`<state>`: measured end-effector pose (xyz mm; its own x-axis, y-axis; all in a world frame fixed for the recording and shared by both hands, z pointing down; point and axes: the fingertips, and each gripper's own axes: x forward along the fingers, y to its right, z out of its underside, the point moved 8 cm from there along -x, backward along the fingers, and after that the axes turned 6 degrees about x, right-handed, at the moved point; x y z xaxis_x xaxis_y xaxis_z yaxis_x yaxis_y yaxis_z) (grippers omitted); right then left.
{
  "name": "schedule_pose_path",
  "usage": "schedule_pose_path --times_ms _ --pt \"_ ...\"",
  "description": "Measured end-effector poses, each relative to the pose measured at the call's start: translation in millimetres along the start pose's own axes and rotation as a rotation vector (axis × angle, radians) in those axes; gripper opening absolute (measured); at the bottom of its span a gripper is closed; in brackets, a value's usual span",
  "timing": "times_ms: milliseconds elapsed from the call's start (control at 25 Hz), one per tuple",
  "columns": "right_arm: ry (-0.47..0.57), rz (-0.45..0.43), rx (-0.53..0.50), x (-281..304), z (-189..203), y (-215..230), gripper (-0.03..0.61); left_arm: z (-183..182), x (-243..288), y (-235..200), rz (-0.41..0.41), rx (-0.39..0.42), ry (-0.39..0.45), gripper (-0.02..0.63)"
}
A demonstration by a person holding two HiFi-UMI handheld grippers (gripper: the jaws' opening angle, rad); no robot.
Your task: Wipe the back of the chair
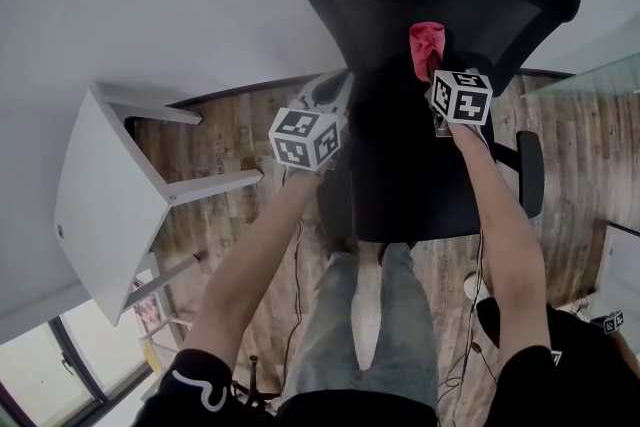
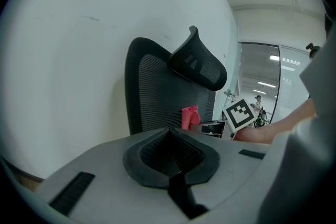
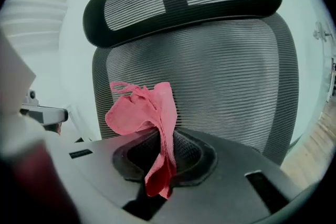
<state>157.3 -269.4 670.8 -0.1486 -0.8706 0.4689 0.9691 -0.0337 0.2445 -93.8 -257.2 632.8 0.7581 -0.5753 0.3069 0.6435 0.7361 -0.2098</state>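
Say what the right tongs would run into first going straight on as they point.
The right tongs, shut on a pink cloth, point at the office chair's mesh backrest, below the headrest. The cloth's bunched end would likely touch that mesh first; the gap is hard to judge.

My left gripper [image 2: 170, 139] and right gripper [image 3: 169, 140] are pale grey moulded shells with black ribbed pads [image 2: 152, 152]. Each carries a white cube [image 1: 305, 137] printed with black square markers. I wear a black short-sleeved shirt [image 1: 540, 390] with white trim on one sleeve, and blue-grey jeans [image 1: 370, 345]. A thin dark cable [image 1: 298, 265] hangs beside my arm.
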Motion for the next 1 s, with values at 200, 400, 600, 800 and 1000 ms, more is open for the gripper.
schedule_pose_path --times_ms 200,400,600,800,1000 --pt "0.012 0.034 0.014 -17.3 -3.9 48.9 0.074 -2.3 31.4 33.4 0.026 0.015 -0.009 0.025" --pt "0.019 0.087 0.04 -29.8 -8.8 97.5 0.074 -5.8 57.7 60.0 0.052 0.03 -0.018 0.024" --pt "0.025 0.123 0.051 -44.6 -14.0 135.3 0.074 -8.2 76.3 83.7 0.071 0.045 -0.029 0.025" --pt "0.028 0.147 0.07 -55.4 -13.7 170.3 0.074 -9.7 96.5 103.3 0.085 0.056 -0.04 0.025" --pt "0.037 0.192 0.102 -71.4 -10.2 204.1 0.074 -9.8 111.7 123.3 0.104 0.066 -0.038 0.023"
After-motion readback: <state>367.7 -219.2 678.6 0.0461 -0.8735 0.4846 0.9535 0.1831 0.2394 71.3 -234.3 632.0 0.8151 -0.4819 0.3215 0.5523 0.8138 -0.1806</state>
